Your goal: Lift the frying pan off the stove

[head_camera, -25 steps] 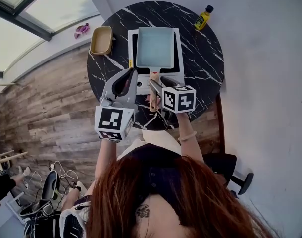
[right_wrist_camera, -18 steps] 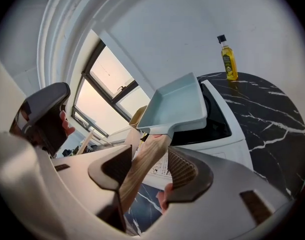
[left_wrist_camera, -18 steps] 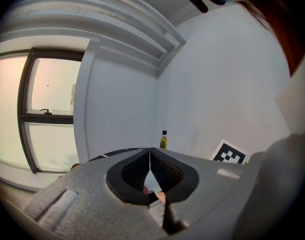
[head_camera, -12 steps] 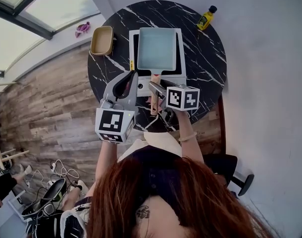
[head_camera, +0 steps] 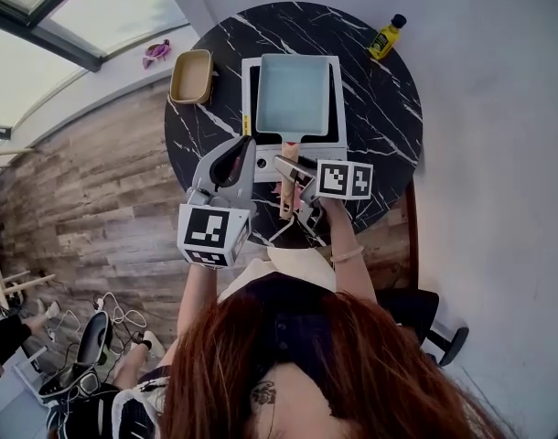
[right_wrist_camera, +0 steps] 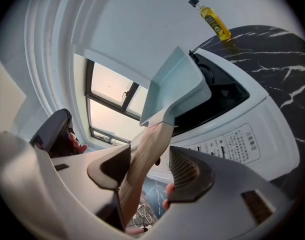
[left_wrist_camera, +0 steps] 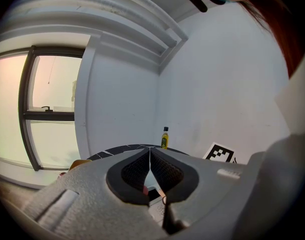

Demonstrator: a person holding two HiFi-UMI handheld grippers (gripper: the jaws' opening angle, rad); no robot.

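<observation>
A pale blue rectangular frying pan (head_camera: pixel 293 94) sits on the white stove (head_camera: pixel 261 150) on the round black marble table (head_camera: pixel 380 108). Its wooden handle (head_camera: pixel 285 190) points towards me. My right gripper (head_camera: pixel 294 168) is around that handle (right_wrist_camera: pixel 142 169); its jaws are opening, the handle lies close to the left pad and a gap shows at the right pad. In the right gripper view the pan (right_wrist_camera: pixel 175 84) rests over the stove (right_wrist_camera: pixel 232 134). My left gripper (head_camera: pixel 246 144) hovers left of the handle, shut and empty, its pads (left_wrist_camera: pixel 149 154) meeting.
A yellow oil bottle (head_camera: pixel 387 37) stands at the table's far right edge. A tan dish (head_camera: pixel 190 76) sits left of the stove. A pink object (head_camera: pixel 154 55) lies on the ledge beyond. Wooden floor lies to the left, a white wall to the right.
My right gripper has shifted slightly right at the handle. The pan is still on the stove. The left gripper has barely moved.
</observation>
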